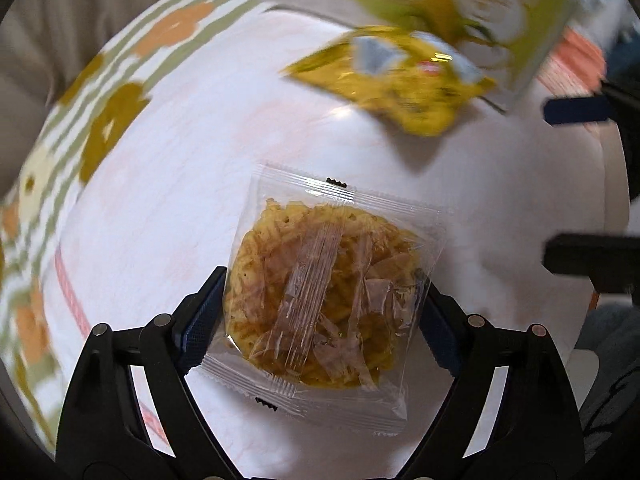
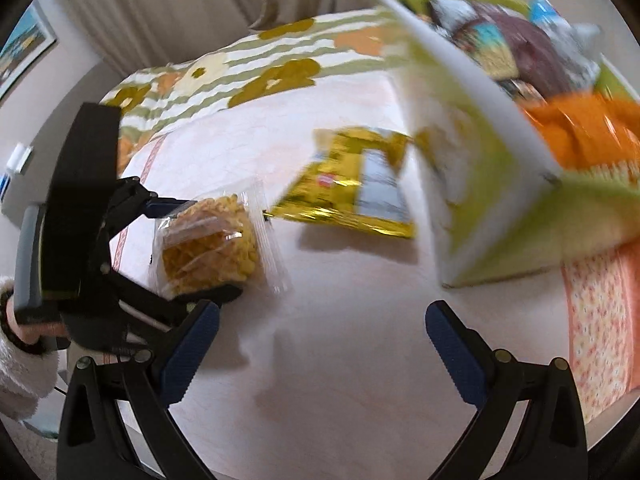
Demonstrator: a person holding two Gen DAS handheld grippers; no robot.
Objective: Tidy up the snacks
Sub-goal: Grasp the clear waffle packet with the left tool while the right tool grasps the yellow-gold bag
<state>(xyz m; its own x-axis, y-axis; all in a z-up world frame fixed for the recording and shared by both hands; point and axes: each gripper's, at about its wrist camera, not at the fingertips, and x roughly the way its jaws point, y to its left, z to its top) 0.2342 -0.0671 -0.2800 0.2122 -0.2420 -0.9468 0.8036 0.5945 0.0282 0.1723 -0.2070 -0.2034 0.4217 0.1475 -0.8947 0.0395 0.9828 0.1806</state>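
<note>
A clear packet of yellow noodle snack sits between the blue pads of my left gripper, which press on both of its sides. In the right wrist view that packet hangs just above the table, casting a shadow, inside the left gripper. A yellow foil snack bag lies flat beyond it, beside a green cardboard box. My right gripper stands open over bare tabletop with nothing between its fingers. It shows at the right edge of the left wrist view.
The green box holds several packets, an orange one and dark ones. A floral cloth covers the far side of the pale table, and a pink patterned mat lies at the right. A fluffy white sleeve shows at lower left.
</note>
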